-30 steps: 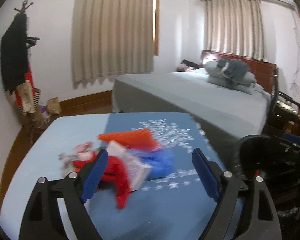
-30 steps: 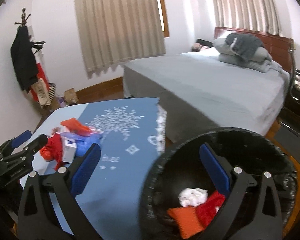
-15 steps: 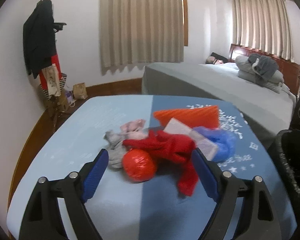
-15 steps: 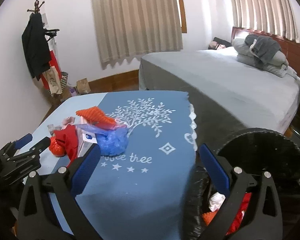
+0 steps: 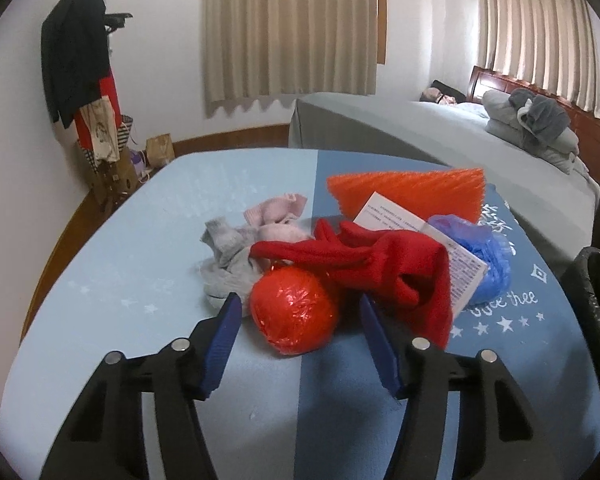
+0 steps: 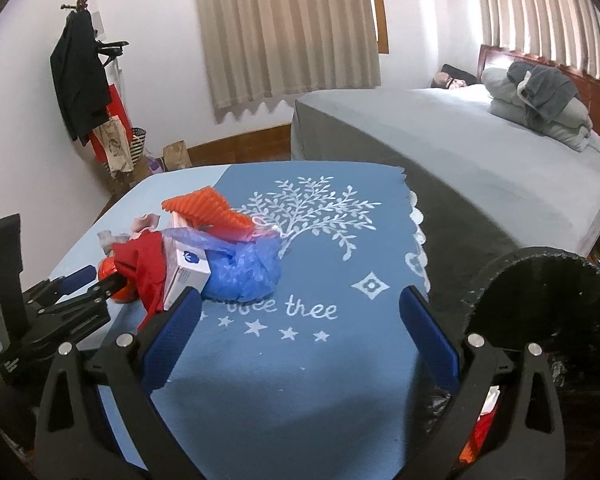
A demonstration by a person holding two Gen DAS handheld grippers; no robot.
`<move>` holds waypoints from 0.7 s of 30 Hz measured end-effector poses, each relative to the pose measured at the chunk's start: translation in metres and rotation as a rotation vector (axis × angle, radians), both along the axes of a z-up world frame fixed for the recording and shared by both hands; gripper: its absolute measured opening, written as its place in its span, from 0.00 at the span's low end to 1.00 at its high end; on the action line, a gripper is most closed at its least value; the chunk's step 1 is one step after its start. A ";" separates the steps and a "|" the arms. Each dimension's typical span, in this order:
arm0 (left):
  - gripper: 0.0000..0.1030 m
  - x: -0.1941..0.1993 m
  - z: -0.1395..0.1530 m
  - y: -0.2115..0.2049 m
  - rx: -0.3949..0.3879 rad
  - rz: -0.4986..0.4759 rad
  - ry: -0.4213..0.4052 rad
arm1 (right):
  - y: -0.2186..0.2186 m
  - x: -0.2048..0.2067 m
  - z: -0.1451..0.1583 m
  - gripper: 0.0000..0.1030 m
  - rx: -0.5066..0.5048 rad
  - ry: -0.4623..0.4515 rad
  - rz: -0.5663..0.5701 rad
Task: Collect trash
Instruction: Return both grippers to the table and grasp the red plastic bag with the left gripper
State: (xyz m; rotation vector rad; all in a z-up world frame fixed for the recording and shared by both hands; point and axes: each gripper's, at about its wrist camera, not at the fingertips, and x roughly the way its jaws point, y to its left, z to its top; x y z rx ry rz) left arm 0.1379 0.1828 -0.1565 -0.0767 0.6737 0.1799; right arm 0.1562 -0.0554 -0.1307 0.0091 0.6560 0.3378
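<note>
Red foil ball [image 5: 294, 312] sits between left tool [image 5: 300, 316] jaws.

The bin [image 5: 598, 320] is cut off by the right edge of the left wrist frame, showing only a strip of black liner; in the right wrist view the gripper's arm covers most of its mouth, so what lies inside shows only as red and orange scraps [image 6: 480, 436] at the lower right. The box [image 5: 420, 248] is half buried under the red cloth [image 5: 380, 264], and its print is too small to read. The blue bag [image 6: 244, 268] covers the first letters of the tablecloth's lettering [image 6: 300, 308]. The figure [image 5: 438, 94] on the bed at the upper right is too small to make out.
</note>
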 end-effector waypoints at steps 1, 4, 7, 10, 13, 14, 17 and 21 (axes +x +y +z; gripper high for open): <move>0.55 0.003 -0.002 0.000 -0.004 0.000 0.014 | 0.002 0.000 -0.002 0.94 0.000 0.001 0.003; 0.43 0.009 -0.008 0.002 -0.009 -0.006 0.056 | 0.007 0.002 -0.007 0.94 -0.002 0.012 0.008; 0.38 0.009 -0.008 0.002 -0.015 -0.004 0.058 | 0.010 0.003 -0.012 0.94 -0.001 0.016 0.010; 0.33 0.006 -0.007 0.001 -0.012 -0.004 0.047 | 0.014 0.004 -0.020 0.94 -0.007 0.020 0.011; 0.31 0.000 -0.003 0.001 -0.012 -0.003 0.017 | 0.019 0.004 -0.025 0.94 -0.011 0.028 0.012; 0.31 -0.002 -0.002 0.001 -0.009 -0.002 0.006 | 0.020 0.004 -0.026 0.94 -0.013 0.028 0.014; 0.31 -0.011 0.002 0.006 -0.002 0.002 -0.004 | 0.027 0.003 -0.025 0.94 0.000 0.022 0.028; 0.31 -0.023 0.005 0.019 0.000 0.029 -0.009 | 0.045 0.001 -0.018 0.94 0.018 0.002 0.072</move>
